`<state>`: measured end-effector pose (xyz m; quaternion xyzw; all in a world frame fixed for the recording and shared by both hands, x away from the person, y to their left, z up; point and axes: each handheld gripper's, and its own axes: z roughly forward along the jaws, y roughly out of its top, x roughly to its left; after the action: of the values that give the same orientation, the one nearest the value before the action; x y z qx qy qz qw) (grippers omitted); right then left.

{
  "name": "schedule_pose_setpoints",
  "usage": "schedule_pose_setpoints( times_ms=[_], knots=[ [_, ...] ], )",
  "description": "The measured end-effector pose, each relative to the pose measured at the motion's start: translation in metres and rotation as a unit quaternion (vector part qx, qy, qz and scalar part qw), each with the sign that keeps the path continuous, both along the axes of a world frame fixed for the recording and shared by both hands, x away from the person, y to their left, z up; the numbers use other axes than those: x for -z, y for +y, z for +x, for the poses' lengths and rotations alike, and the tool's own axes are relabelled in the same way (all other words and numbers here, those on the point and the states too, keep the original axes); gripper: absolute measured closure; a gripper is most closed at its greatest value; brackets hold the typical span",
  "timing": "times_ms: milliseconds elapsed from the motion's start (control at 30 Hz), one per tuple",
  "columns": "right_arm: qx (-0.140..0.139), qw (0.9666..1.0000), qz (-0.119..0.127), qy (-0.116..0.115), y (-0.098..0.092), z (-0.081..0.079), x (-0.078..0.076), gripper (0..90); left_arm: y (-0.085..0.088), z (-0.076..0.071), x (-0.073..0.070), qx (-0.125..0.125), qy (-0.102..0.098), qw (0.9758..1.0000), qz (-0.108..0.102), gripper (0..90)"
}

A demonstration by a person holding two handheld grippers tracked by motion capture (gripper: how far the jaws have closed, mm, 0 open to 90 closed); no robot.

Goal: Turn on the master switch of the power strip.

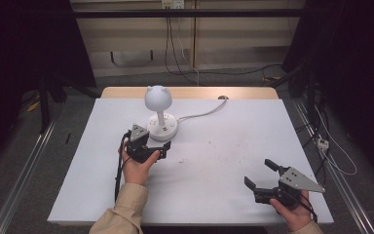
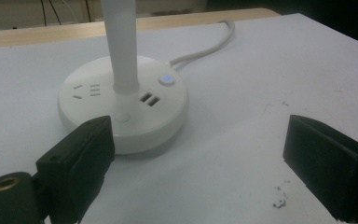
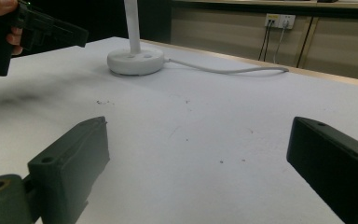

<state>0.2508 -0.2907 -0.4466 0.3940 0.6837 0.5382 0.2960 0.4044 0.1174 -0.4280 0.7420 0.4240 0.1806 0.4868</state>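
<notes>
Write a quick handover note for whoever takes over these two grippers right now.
Left gripper: open, empty, just in front of the lamp base, not touching it.
Right gripper: open, empty, low over the near right part of the table, far from the lamp.
Lamp: upright at the far middle of the table, cord running off the back edge. A small button on the base glows blue.
Done: nothing gripped or pressed so far, as far as can be seen.
Left: probably bring the left gripper onto the base or its buttons.
</notes>
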Motion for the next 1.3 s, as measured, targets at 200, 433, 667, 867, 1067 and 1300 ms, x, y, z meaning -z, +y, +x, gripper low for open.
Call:
schedule_pose_setpoints(
  times_ms=[200, 433, 667, 867, 1067, 1300],
  knots=[
    [0.0, 1.0, 0.0, 0.001, 0.001, 0.0, 0.0, 5.2, 0.008, -0.003, 0.001, -0.003, 0.001, 1.0, 0.002, 8.6],
    [-0.001, 1.0, -0.002, -0.001, 0.001, 0.0, 0.0, 5.2, 0.014, -0.007, 0.0, 0.002, 0.001, 1.0, 0.009, 8.5],
    [-0.001, 1.0, -0.001, -0.001, 0.001, 0.0, 0.0, 5.3, 0.019, -0.011, 0.002, 0.001, 0.003, 1.0, 0.007, 8.6],
    [-0.002, 1.0, -0.001, -0.001, 0.001, 0.0, 0.0, 5.3, 0.027, -0.014, 0.002, 0.002, 0.002, 0.9999, 0.011, 8.6],
    [-0.002, 1.0, -0.001, -0.001, 0.002, 0.0, 0.0, 5.4, 0.034, -0.018, 0.004, 0.002, 0.003, 0.9999, 0.01, 8.6],
    [-0.003, 1.0, -0.001, -0.001, 0.002, 0.0, 0.0, 5.4, 0.043, -0.022, 0.006, 0.004, 0.003, 0.9999, 0.01, 8.4]
  ],
)
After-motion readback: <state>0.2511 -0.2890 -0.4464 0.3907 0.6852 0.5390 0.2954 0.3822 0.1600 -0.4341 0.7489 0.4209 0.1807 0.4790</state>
